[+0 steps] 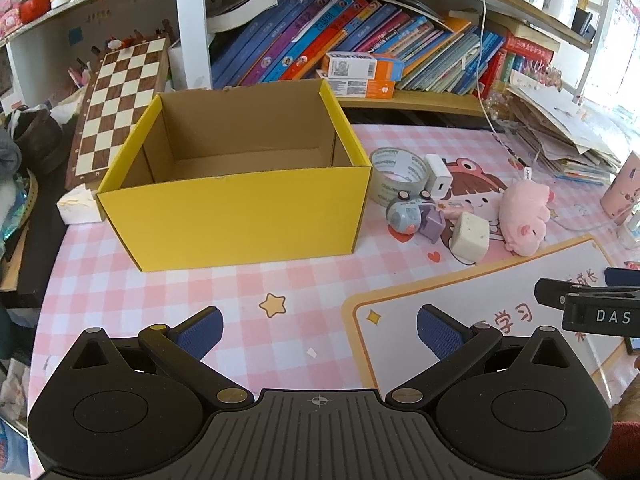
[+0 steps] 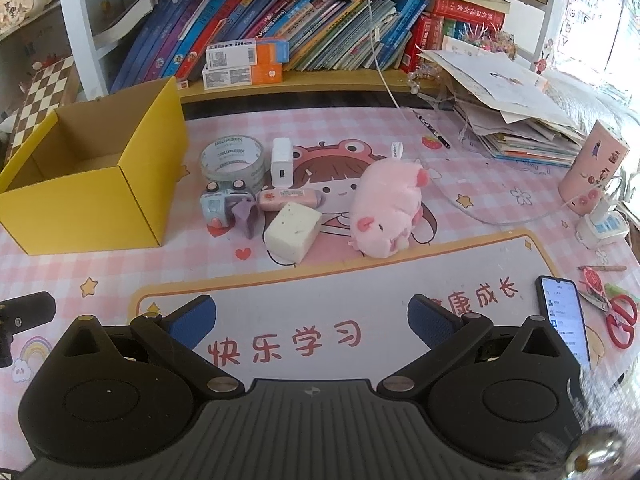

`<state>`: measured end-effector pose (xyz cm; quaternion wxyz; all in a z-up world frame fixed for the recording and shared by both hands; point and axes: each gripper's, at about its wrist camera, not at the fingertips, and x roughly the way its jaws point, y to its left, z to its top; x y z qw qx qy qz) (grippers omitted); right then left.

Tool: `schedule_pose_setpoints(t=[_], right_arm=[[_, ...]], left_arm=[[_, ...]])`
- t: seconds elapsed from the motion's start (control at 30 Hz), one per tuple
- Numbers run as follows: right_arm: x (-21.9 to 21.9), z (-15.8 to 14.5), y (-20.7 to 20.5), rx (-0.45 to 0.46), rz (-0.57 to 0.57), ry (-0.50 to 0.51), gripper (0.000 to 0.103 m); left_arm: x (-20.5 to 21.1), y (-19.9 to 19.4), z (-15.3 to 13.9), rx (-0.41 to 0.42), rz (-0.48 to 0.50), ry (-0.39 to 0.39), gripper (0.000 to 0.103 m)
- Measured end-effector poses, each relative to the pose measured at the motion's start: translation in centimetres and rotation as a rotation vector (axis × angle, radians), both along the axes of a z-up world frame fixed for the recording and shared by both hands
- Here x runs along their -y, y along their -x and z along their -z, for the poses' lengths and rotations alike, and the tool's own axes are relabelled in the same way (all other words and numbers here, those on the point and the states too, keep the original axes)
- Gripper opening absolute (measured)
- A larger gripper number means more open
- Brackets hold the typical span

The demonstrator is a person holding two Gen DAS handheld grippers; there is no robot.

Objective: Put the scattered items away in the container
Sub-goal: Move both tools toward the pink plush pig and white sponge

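A yellow cardboard box stands open and empty on the pink checked mat. To its right lie a tape roll, a white charger, a small grey-blue toy car, a purple piece, a pink wrapped bar, a white speckled block and a pink plush. My left gripper is open in front of the box. My right gripper is open, short of the items.
A shelf of books runs along the back. A chessboard leans left of the box. Papers are piled at the right, beside a pink cup. A phone and red scissors lie near the right edge.
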<state>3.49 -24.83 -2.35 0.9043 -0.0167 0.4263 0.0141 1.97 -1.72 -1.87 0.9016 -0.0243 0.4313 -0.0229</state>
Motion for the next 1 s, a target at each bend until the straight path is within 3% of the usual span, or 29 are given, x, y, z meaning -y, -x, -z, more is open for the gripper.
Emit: schedule_pose_setpoints(t=[0.43,0.67,1.0], right_arm=[[-0.4,0.4,0.0,-0.014,-0.04,-0.005,0.103],[-0.5,0.0,0.2,0.007,-0.067,-0.007,0.103],[0.8,-0.6,-0.4,0.062,-0.049,-0.066,0.103]], left_arm=[[-0.3,-0.1,0.4,-0.038,-0.038,0.012,0.103],[-0.8,0.1,-0.2,-0.023,-0.08,0.033,0.103],[0.3,-0.4,-0.8,0.025,-0.035,0.051,0.103]])
